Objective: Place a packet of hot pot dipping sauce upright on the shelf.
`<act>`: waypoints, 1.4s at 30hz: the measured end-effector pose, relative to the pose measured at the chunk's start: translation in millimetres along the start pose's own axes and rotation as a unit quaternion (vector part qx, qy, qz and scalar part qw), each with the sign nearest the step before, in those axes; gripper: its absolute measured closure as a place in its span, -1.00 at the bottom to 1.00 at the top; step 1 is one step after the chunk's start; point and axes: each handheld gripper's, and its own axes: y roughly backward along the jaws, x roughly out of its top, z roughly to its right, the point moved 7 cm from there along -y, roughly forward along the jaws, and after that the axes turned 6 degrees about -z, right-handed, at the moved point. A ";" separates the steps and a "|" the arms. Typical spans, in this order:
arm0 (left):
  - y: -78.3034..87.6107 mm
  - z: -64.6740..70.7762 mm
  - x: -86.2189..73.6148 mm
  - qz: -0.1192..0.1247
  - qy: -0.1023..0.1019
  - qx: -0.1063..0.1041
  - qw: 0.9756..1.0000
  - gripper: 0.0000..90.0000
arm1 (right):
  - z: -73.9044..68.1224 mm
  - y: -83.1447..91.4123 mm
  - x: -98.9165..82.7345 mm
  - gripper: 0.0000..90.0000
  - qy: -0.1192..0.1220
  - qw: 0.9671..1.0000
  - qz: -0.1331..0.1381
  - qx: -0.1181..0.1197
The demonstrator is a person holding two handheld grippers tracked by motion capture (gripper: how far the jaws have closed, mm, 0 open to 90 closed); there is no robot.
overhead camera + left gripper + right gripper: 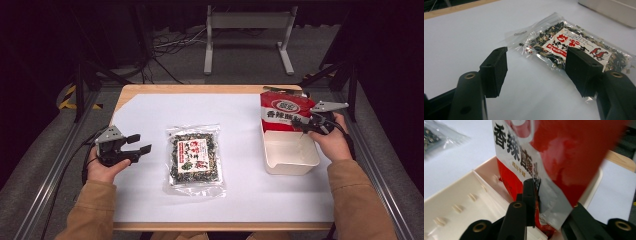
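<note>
Seen from high view: white surface [240, 195] with wooden edge, carrying clear packet [194, 159] of dark dried mix with red-white label near the middle, lying flat, and cream tray [291, 158] at the right side. Red bag [283, 112] standing upright in the far end of the tray, leaning on its far wall, white band w/ black characters across the front. Right gripper [303, 125] at the bag's right lower edge, held by right hand [334, 141] beside the tray's right rim. In right gripper view: jaws close together w/ the bag's lower corner between them, left pad touching the foil, right pad mostly hidden behind the bag, so cannot tell for sure if pressing; bag slightly blurred; tray floor w/ small ribs visible below, approx. empty apart from the bag. Left gripper [138, 144] at the left part of the surface, held by left hand [102, 169], pointing toward the clear packet but apart from it. In left gripper view: jaws spread wide, nothing between them, white sheet under them, packet just beyond the right pad, tray corner far at top right. Both sleeves tan, entering from the bottom. Grey frame and cables on the floor behind the surface.
</note>
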 end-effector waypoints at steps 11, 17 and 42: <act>-8.6 6.5 9.7 0.005 -0.002 -0.012 1.000 -0.24 | -3.5 31.4 6.4 0.02 -0.041 0.997 0.065 0.003; -15.7 10.2 14.3 0.005 -0.002 -0.023 1.000 -0.25 | -9.2 52.4 5.5 -0.10 -0.038 0.995 0.088 -0.009; -16.3 18.1 21.8 -0.019 -0.013 -0.019 1.000 -0.22 | -83.6 94.3 12.2 -0.15 -0.010 0.989 0.142 0.027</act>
